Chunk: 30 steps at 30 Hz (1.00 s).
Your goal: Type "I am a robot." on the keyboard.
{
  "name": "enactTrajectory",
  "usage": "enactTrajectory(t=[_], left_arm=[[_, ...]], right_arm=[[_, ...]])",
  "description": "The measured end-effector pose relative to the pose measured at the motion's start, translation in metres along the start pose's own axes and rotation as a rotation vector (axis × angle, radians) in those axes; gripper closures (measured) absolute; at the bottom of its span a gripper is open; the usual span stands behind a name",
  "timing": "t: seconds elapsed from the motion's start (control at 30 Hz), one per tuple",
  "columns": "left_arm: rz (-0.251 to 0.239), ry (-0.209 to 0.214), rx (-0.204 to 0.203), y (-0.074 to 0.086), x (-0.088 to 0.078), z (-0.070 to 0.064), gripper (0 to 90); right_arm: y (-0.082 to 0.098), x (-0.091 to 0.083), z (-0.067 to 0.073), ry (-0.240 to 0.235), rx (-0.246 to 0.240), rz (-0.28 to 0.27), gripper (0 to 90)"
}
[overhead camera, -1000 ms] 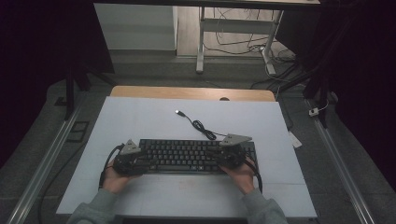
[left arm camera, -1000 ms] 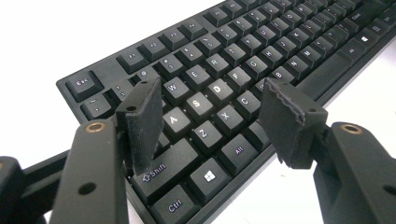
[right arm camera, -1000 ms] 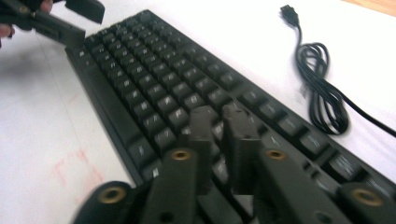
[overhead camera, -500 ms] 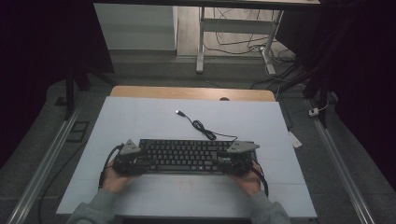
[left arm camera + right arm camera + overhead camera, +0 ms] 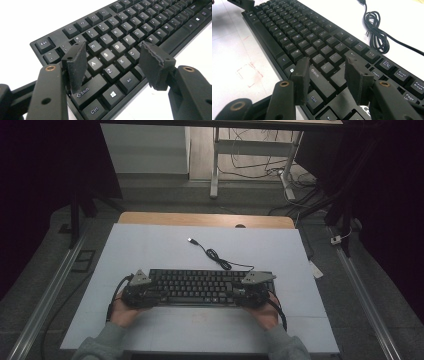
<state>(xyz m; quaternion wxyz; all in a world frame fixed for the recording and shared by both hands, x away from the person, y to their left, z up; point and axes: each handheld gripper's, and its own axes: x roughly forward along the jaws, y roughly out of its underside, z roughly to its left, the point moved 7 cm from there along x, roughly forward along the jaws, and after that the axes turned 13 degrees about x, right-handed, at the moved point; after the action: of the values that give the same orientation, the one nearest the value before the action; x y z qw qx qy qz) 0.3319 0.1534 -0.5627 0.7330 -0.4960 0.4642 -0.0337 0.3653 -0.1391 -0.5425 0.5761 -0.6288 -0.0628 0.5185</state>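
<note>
- The keyboard (image 5: 200,287) is a long, flat, black plastic slab with matte square keycaps and pale legends; it lies lengthwise across the near middle of the mat (image 5: 150,250).
- Its thin black cable (image 5: 220,260) runs from the far edge, bunches into a loose coil and ends in a small plug (image 5: 191,240) lying on the mat farther off.
- The left gripper (image 5: 113,62) hovers over the keyboard's left end, above the A, S, Z and X keys; its jaws stand wide apart and hold nothing. The pads (image 5: 76,65) are dark, grainy and rough at the edges.
- The right gripper (image 5: 327,75) hangs over the right end near Shift and Ctrl; its jaws have just been opening, now well apart with only keys below them.
- Each gripper has a hard black plastic body with brass-ringed holes and a grey three-cornered plate on top.
- The mat is smooth, pale and matte, with a faint reddish square mark (image 5: 249,73) on its near part.
- A wooden tabletop (image 5: 200,219) shows beyond the mat.
- The room is dim: grey floor, metal rails (image 5: 45,295) at both sides, a table leg and loose wires at the far end.
</note>
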Motion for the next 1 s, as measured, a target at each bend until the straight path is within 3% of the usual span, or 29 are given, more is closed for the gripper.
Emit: enactTrajectory(t=[0.17,0.33,0.47,0.8,1.0], left_arm=[[-0.010,0.011,-0.001,-0.005,0.003,-0.004,38.4],[-0.040,0.034,-0.045,-0.012,0.005,-0.008,37.1],[-0.050,0.049,-0.051,-0.017,0.007,-0.011,36.9],[-0.052,0.081,-0.027,-0.022,0.012,-0.020,42.7],[-0.071,0.102,0.003,-0.026,0.014,-0.026,53.9]], right_arm=[[0.000,0.001,0.000,0.001,-0.002,0.000,54.8],[0.000,0.001,0.000,0.004,-0.003,0.004,54.8],[0.000,0.001,0.000,0.005,-0.006,0.010,54.6],[0.000,0.002,-0.001,0.007,-0.006,0.011,54.5],[0.001,0.003,-0.001,0.009,-0.007,0.014,54.4]])
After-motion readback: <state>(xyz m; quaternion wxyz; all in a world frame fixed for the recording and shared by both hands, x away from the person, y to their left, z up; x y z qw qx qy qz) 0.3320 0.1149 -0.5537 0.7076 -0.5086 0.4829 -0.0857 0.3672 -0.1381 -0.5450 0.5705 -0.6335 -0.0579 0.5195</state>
